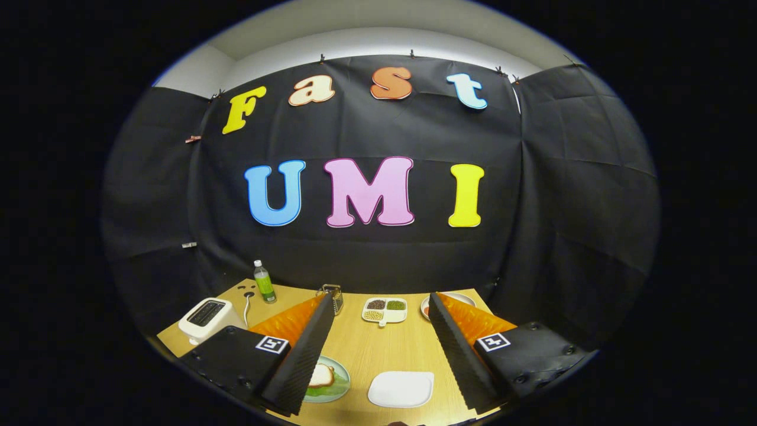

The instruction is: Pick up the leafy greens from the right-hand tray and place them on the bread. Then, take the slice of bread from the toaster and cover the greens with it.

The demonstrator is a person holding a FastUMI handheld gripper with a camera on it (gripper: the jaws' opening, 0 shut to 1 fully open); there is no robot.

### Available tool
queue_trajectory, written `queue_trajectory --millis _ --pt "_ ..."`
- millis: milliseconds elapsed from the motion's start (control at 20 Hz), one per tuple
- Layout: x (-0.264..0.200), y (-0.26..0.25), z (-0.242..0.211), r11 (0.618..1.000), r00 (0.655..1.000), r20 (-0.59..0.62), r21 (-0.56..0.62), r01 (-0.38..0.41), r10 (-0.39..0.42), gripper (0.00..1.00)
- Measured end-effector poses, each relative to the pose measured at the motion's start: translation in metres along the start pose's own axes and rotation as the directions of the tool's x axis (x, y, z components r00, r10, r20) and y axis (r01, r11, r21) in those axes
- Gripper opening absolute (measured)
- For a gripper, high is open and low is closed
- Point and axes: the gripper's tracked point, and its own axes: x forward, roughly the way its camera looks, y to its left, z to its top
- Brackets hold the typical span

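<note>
Two steps look finished, I judge: greens (337,387) sit under bread (321,375) on the plate (345,370) at seven o'clock between the fingers, the gripper (381,349) gapes wide and empty, the white tray (401,389) is bare, toaster (207,318) at nine o'clock.

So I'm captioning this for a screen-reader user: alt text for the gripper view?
The open gripper hovers with its jaws apart above a wooden table. Between them sit a white tray, a plate with bread on greens and a divided dish. A toaster and bottle stand beyond.
</note>
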Motion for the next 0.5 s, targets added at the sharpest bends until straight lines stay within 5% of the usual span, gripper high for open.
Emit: queue_trajectory --millis 500 --pt "-0.002 -0.009 0.012 0.999 0.999 0.002 0.014 0.036 -0.036 0.99"
